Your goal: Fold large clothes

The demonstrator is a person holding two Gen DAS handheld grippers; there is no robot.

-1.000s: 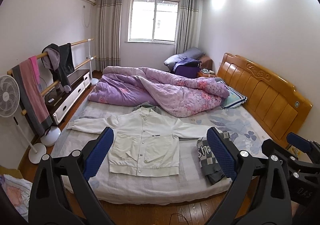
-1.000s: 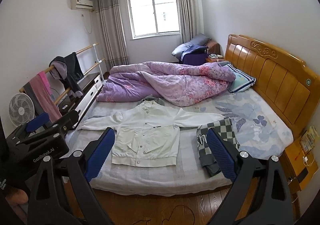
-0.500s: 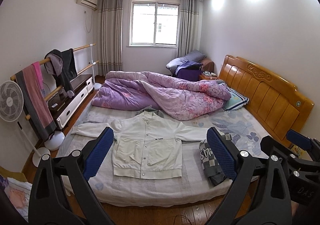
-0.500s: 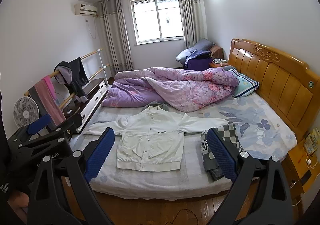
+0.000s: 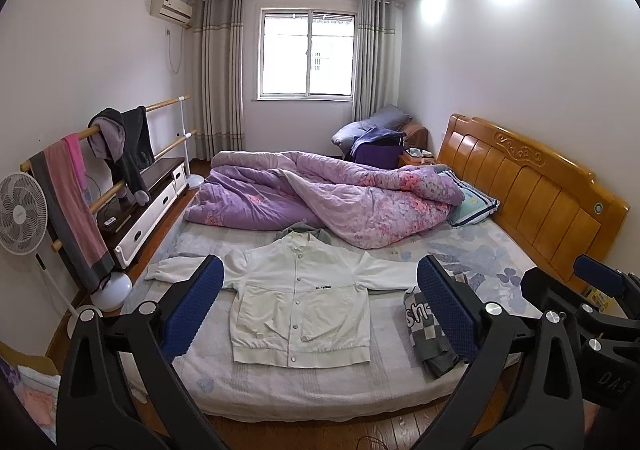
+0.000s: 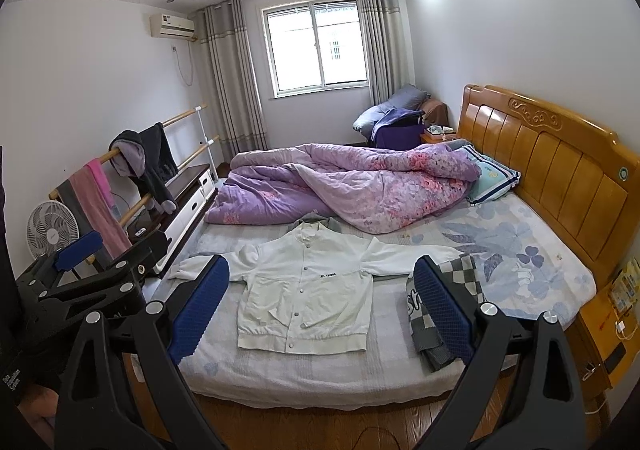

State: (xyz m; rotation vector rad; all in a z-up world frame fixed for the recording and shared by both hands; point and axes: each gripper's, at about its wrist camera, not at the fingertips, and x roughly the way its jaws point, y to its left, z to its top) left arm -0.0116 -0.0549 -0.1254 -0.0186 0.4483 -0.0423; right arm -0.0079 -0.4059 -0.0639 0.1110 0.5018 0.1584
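Note:
A white button-up jacket [image 5: 300, 306] lies flat, front up, sleeves spread, on the near half of the bed [image 5: 304, 390]; it also shows in the right wrist view [image 6: 304, 300]. A folded grey checkered garment [image 5: 430, 334] lies to its right near the bed's edge, seen too in the right wrist view [image 6: 436, 334]. My left gripper [image 5: 316, 310] is open and empty, held in the air short of the bed. My right gripper [image 6: 320, 310] is open and empty, beside the left one.
A crumpled purple quilt [image 5: 320, 198] covers the far half of the bed. A wooden headboard [image 5: 532, 186] stands at right, a nightstand [image 6: 608, 334] beside it. A clothes rail [image 5: 100, 154], fan [image 5: 22, 214] and low cabinet [image 5: 148, 206] line the left wall.
Both grippers have pulled back and tilted up from the bed, so the jacket sits lower and farther away. Nothing on the bed has moved.

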